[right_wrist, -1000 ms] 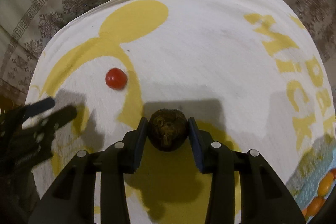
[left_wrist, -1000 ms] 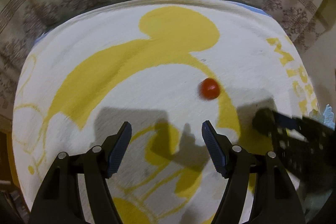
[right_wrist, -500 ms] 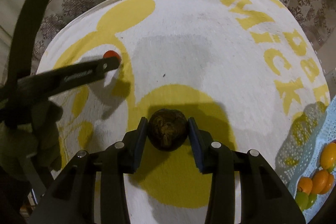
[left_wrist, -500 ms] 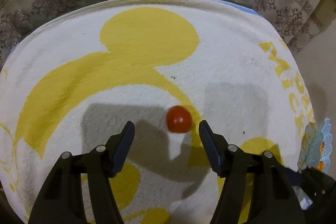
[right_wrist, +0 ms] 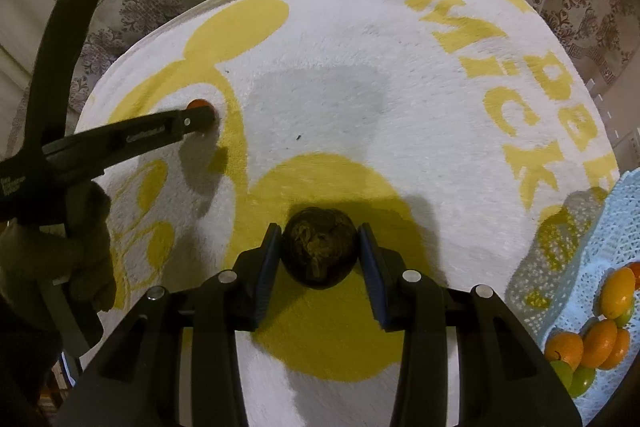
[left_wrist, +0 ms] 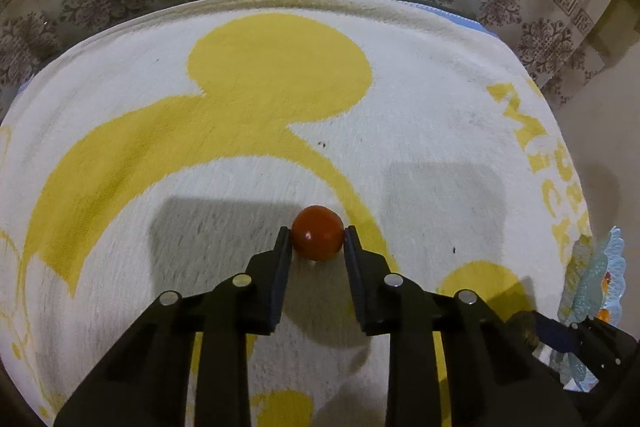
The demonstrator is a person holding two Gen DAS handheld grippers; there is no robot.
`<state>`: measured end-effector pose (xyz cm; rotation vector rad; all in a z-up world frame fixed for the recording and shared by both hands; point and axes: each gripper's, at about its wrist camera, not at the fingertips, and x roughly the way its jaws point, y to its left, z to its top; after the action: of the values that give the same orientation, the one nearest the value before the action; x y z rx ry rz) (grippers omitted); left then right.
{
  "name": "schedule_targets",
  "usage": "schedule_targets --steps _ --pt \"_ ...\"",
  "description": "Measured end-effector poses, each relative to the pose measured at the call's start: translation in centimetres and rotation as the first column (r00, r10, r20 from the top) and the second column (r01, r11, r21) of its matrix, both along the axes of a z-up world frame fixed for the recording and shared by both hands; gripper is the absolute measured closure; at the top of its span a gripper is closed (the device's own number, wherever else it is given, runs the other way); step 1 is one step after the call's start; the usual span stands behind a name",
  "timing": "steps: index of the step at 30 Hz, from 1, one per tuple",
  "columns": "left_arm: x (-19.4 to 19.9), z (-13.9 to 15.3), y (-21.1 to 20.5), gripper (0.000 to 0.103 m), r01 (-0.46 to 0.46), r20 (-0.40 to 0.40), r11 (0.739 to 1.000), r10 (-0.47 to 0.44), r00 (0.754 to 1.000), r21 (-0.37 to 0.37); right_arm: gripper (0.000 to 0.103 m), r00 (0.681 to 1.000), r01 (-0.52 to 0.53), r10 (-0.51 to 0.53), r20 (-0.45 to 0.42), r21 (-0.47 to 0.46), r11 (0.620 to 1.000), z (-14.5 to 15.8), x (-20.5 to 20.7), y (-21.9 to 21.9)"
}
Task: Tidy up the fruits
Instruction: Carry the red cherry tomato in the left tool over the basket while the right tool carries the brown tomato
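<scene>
- Left gripper (left_wrist: 317, 235): its jaws have just been closing; a red fruit (left_wrist: 317, 231) is pinched between the fingertips, on the towel (left_wrist: 420, 131).
- Right gripper (right_wrist: 319, 247): a dark brown fruit (right_wrist: 319, 247) is clamped between its pads.

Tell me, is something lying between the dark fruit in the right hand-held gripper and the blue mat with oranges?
Nothing visible: only bare towel separates the dark fruit from the blue mat.
</scene>
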<state>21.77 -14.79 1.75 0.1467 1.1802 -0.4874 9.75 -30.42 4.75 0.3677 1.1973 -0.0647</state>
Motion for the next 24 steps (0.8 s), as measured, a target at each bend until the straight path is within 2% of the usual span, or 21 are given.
schedule_targets --steps 12,24 --pt "-4.5 2.7 2.0 0.076 -0.062 0.009 0.998 0.062 0.998 0.012 0.063 0.999 -0.028 0.027 0.037 0.033 0.999 2.2 -1.9 -0.3" --pt "-10.9 7.6 3.2 0.076 -0.130 0.094 0.991 0.126 0.988 0.040 0.063 0.992 -0.085 0.079 0.098 0.063 0.994 6.0 -5.1 -1.2"
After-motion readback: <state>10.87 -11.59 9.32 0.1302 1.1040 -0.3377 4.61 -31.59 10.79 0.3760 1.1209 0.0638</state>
